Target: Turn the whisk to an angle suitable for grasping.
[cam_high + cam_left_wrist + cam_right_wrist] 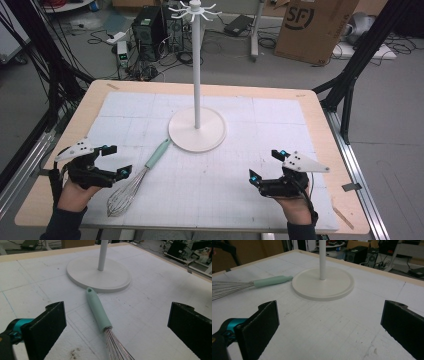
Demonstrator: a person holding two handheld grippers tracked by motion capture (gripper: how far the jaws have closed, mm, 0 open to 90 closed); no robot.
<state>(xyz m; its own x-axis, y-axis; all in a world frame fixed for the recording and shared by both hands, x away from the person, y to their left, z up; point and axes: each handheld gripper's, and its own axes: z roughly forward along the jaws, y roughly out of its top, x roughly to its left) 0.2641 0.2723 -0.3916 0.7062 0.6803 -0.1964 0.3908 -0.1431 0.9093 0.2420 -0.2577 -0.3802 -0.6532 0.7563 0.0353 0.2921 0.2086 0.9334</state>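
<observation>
left tool [116,161] hovers level, wide, beside whisk [131,187].

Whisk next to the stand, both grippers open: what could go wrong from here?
1. The whisk lies flat, its handle tip close to the stand base; a pinch by the left gripper could push it into the rim.
2. The handle is round and smooth, so it may roll or twist between the flat jaws.
3. The hooks sit high on a thin pole; a bump while hanging could rock the stand.
</observation>
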